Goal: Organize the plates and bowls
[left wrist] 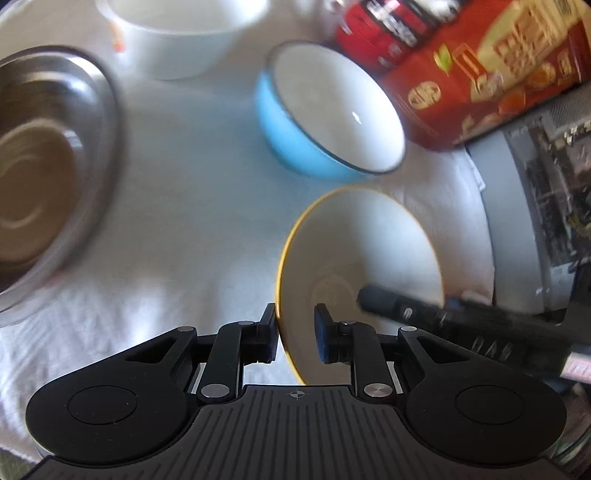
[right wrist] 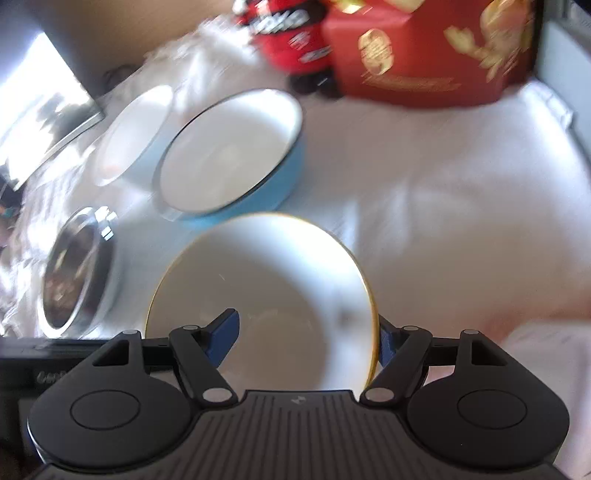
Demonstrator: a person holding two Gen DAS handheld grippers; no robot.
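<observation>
A white bowl with a yellow rim (left wrist: 354, 251) hangs tilted above the white cloth. My left gripper (left wrist: 295, 334) straddles its near rim, jaws open, one pad on each side. My right gripper (right wrist: 306, 336) straddles the opposite rim of the same bowl (right wrist: 266, 288), jaws open wide; its finger shows in the left wrist view (left wrist: 399, 302). A blue bowl with a white inside (left wrist: 332, 110) (right wrist: 229, 155) sits just beyond. A steel bowl (left wrist: 40, 173) (right wrist: 74, 269) is at the left. A white bowl (left wrist: 177, 33) (right wrist: 129, 136) stands farther back.
A red printed box (left wrist: 491, 70) (right wrist: 428, 48) and a red packet (left wrist: 384, 29) (right wrist: 288, 33) stand at the back of the table. The white cloth (left wrist: 177, 229) (right wrist: 461, 206) covers the table. A grey edge (left wrist: 517, 206) borders the right side.
</observation>
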